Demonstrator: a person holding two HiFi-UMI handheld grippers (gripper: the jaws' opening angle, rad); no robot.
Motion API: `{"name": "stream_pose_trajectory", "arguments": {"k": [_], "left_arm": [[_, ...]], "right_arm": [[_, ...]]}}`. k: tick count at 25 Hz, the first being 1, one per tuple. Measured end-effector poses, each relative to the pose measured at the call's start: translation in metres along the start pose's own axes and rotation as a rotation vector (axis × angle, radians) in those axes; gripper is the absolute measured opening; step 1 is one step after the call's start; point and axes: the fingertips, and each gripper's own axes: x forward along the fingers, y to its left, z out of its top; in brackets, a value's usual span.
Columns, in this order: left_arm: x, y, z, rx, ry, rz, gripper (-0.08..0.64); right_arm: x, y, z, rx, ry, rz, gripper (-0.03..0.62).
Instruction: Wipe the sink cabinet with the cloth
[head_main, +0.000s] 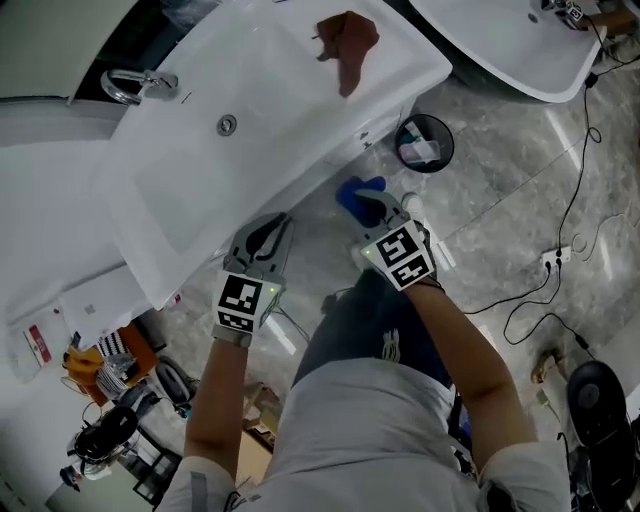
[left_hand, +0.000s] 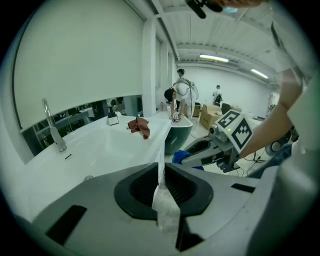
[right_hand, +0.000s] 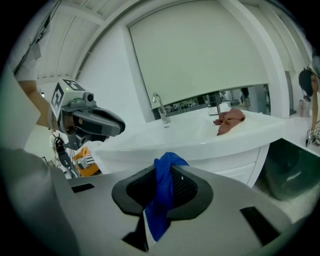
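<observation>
A white sink top (head_main: 270, 110) sits on its cabinet (right_hand: 240, 167), with a brown cloth (head_main: 345, 45) lying near its far corner. The cabinet's white front (head_main: 378, 126) shows under the top's edge. My right gripper (head_main: 372, 207) hangs low in front of that cabinet, shut on a bunched blue cloth (head_main: 358, 193). In the right gripper view, the blue cloth (right_hand: 164, 192) sticks up between the jaws of the right gripper (right_hand: 167, 175). My left gripper (head_main: 272, 222) is beside it, just under the sink top's edge. The left gripper (left_hand: 161, 172) is shut, and I cannot make out anything held in it.
A chrome faucet (head_main: 135, 85) stands at the sink's back. A black bin (head_main: 424, 142) stands on the marble floor by the cabinet's corner. A white tub (head_main: 510, 40) lies beyond it. Cables and a power strip (head_main: 555, 262) trail on the right. Clutter (head_main: 110, 370) lies at lower left.
</observation>
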Motion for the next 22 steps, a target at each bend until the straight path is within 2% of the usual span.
{"name": "stream_pose_trajectory", "arguments": {"k": [3,12,18,22], "left_arm": [[0.013,0.007,-0.008,0.022,0.052,-0.013,0.085],[0.057,0.033,-0.019,0.127,0.125,-0.064,0.122],[0.082,0.046,-0.025,0.175,0.161,-0.071,0.141],[0.092,0.058,-0.029,0.186,0.16,-0.05,0.147]], "right_arm": [[0.022,-0.015,-0.013,0.044,0.002,-0.023,0.061],[0.094,-0.053,-0.053,0.148,0.008,-0.103,0.062],[0.121,-0.062,-0.076,0.189,0.003,-0.109,0.061],[0.138,-0.064,-0.085,0.211,-0.005,-0.092,0.062]]}}
